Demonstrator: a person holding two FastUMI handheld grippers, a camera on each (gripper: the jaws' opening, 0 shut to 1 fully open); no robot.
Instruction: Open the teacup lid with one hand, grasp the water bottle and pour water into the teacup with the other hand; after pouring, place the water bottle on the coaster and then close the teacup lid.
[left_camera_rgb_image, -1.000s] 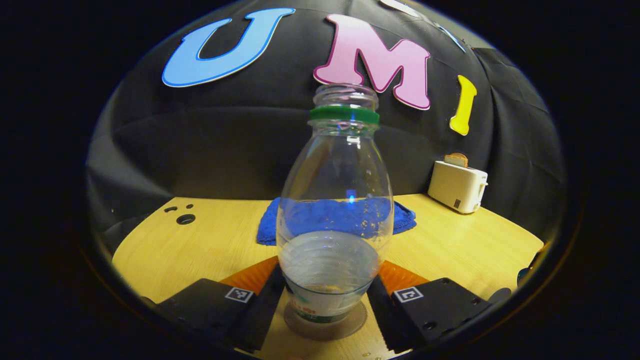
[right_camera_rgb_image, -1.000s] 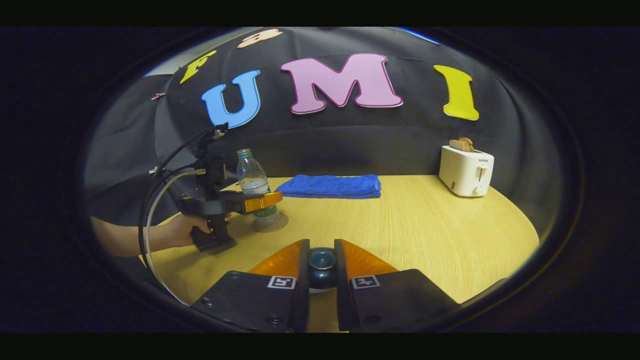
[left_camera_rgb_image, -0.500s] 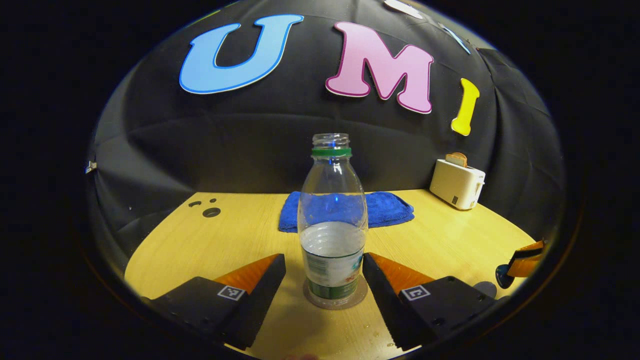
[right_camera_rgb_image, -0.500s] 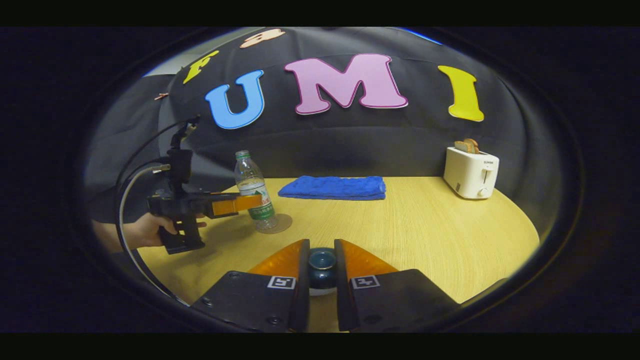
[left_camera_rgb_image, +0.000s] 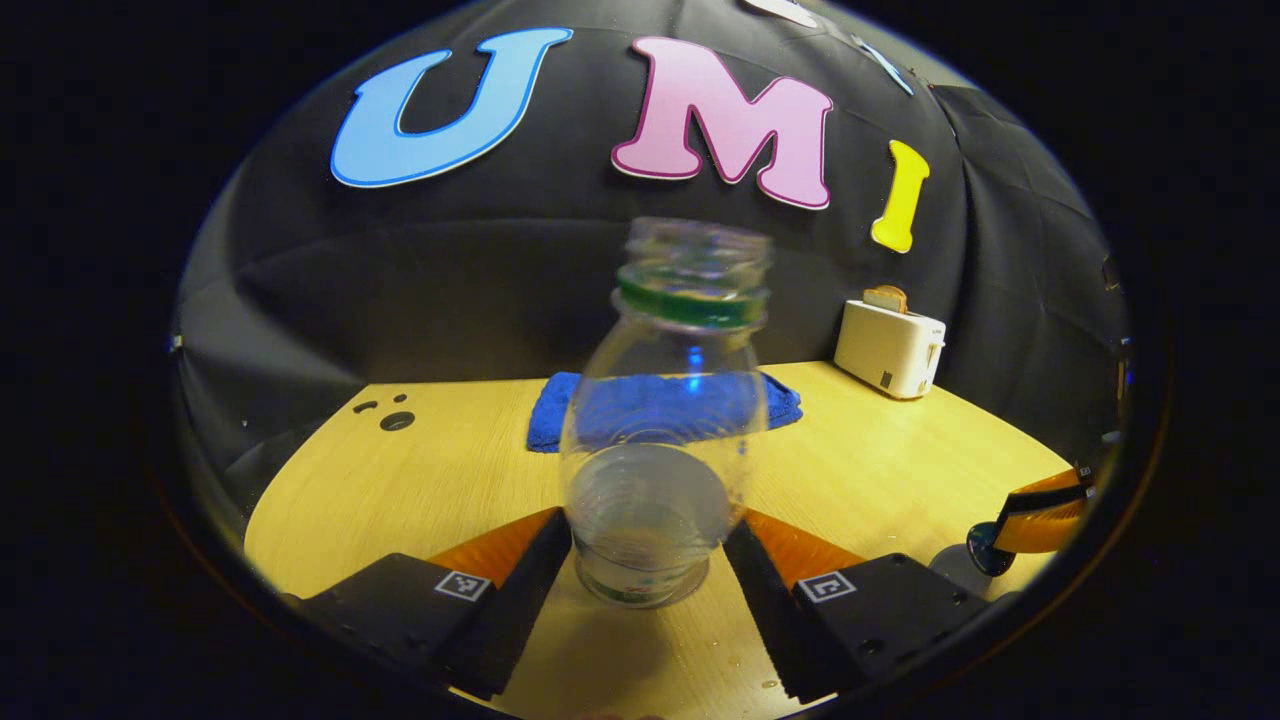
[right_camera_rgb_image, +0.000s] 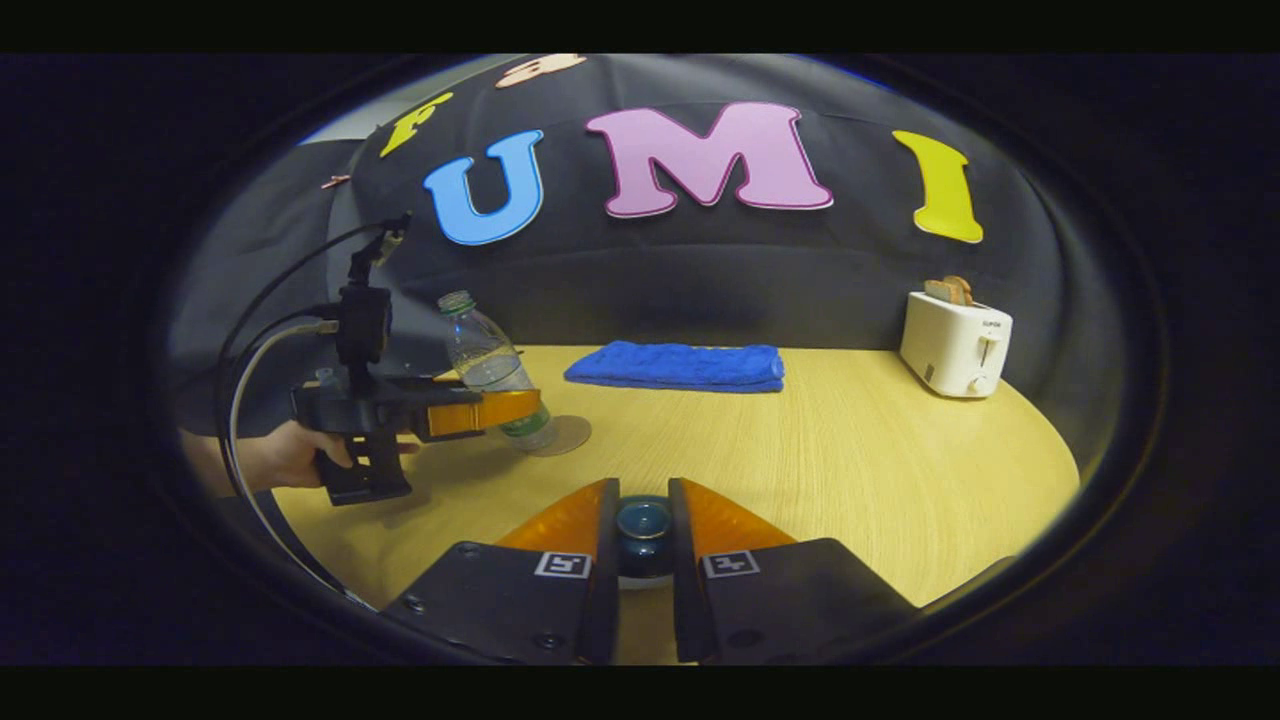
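While the bottle (left_camera_rgb_image: 660, 440) leans at frame centre, tip-over and spillage are the main risks.
Table (right_camera_rgb_image: 820, 450): the bottle tilts off the coaster (right_camera_rgb_image: 562, 435) at centre left. Left gripper (left_camera_rgb_image: 648, 560) brackets the bottle; contact cannot be confirmed. Right gripper (right_camera_rgb_image: 643, 545), bottom centre, is clenched on the lid (right_camera_rgb_image: 643, 525), which may slip.

1 bottle (left_camera_rgb_image: 662, 420), 1 towel (right_camera_rgb_image: 676, 365), 1 toaster (right_camera_rgb_image: 955, 343)

A pale yellow wood-grain tabletop (right_camera_rgb_image: 820, 470) with a rounded edge stands before a creased black cloth wall (right_camera_rgb_image: 700, 290); a folded blue towel (right_camera_rgb_image: 678, 365) lies at the back; a white toaster (right_camera_rgb_image: 955, 343) holding bread stands toward the right; lighting is dim.
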